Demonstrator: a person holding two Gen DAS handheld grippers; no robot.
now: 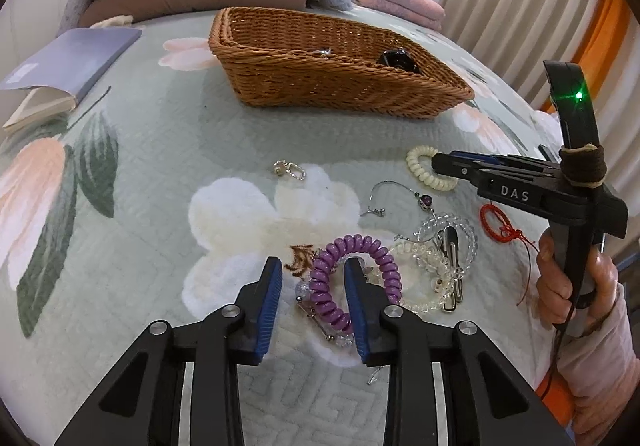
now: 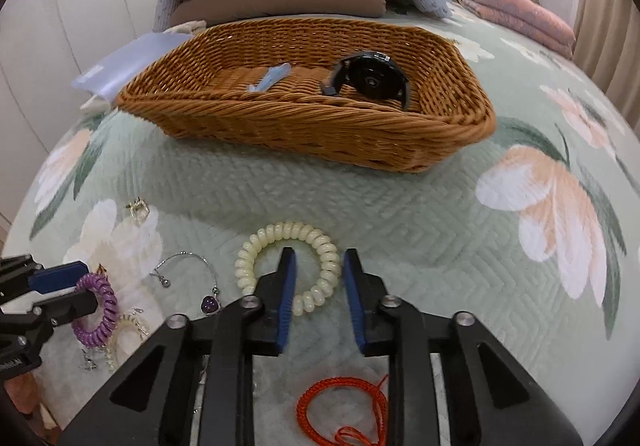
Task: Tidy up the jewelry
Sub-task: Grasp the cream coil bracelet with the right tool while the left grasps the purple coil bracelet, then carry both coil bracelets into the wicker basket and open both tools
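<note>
Right wrist view: right claw (image 2: 316, 280) gaping, straddling the cream spiral hair tie (image 2: 290, 266); left claw (image 1: 314, 288) likewise spread around the purple coil tie (image 1: 352, 278), woven wicker basket (image 2: 304, 126) waiting beyond.

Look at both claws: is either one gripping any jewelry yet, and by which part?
Nothing is held. The left claw stands open astride the purple coil band; the right claw stands open astride the cream coil band.

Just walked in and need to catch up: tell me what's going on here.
A person is sorting jewelry on a bed with two handheld grippers. The left gripper is open around a purple coil bracelet; the right gripper is open around a cream coil bracelet. The wicker basket already holds a black watch.
</note>
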